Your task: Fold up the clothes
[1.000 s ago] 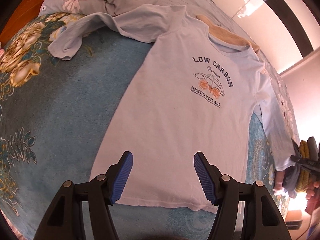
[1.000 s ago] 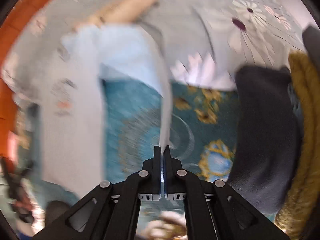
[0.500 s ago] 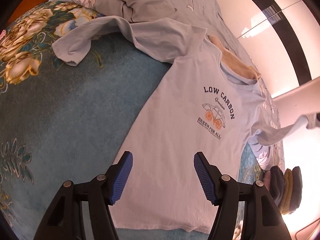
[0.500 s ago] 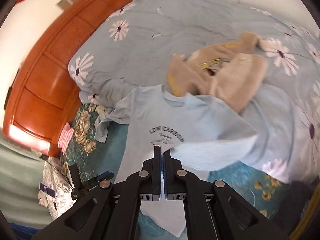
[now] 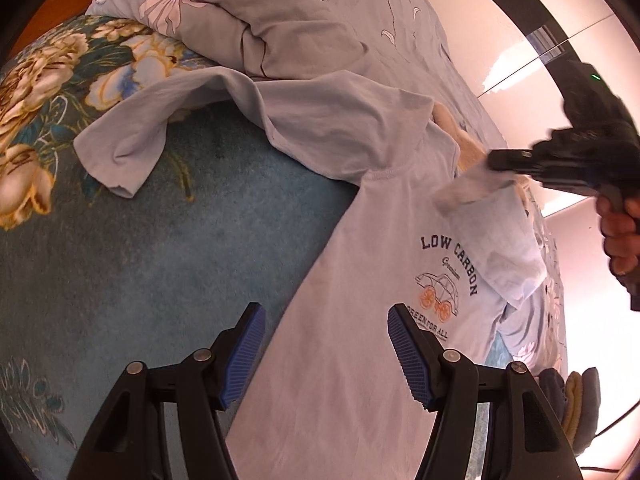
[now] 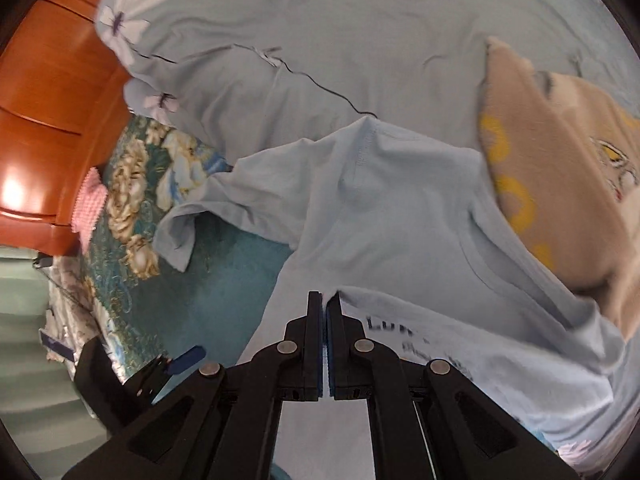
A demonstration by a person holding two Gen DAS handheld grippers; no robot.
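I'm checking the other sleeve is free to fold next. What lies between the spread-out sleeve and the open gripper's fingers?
Only bare teal blanket, seen in the left wrist view: nothing lies between the sleeve and the left gripper.

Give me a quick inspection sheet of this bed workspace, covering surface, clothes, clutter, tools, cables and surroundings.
Surface: teal floral blanket on the bed.
Job's things: light blue T-shirt lying print up; one sleeve lifted across the print.
Clutter: tan garment; folded stack; daisy duvet.
Grippers: left tool open, empty; right tool shut on the sleeve.
Cables: one dark cable.
Surroundings: wooden headboard.
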